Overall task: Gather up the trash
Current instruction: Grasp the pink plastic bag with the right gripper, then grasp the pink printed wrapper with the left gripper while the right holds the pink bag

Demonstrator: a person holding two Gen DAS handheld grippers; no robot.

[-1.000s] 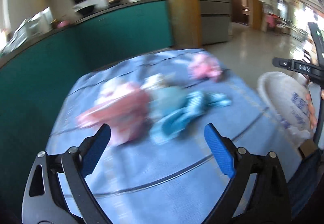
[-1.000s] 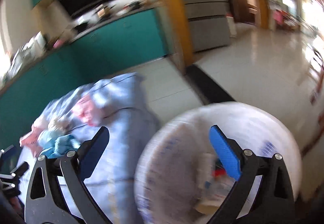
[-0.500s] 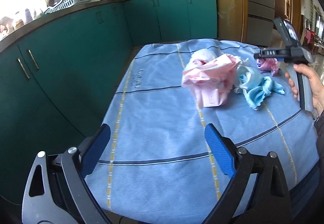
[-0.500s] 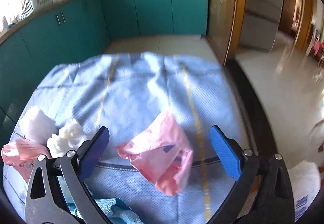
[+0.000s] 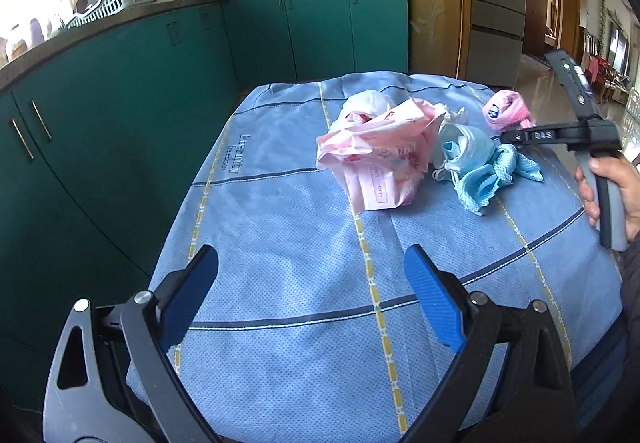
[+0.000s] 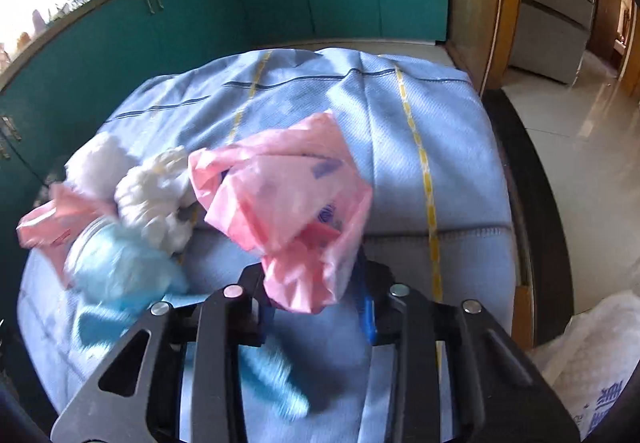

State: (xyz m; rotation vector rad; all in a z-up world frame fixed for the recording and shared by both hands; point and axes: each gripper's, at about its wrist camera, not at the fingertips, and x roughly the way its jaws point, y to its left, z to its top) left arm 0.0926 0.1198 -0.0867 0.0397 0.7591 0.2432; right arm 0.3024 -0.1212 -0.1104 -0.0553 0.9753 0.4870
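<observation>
The right gripper [image 6: 316, 295] has its jaws pinching a crumpled pink plastic bag [image 6: 292, 203] above the blue-clothed surface [image 6: 440, 131]. The left gripper [image 5: 312, 295] hovers with jaws spread, near the pink tissue packet [image 5: 380, 159].

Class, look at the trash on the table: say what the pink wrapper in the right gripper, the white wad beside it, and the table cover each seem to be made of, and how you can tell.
Pink wrapper: likely thin plastic film, translucent and sharply crinkled.
White wad: probably tissue paper, matte and softly crumpled.
Table cover: seemingly woven cloth, with a dotted texture, soft folds and stripes.
</observation>
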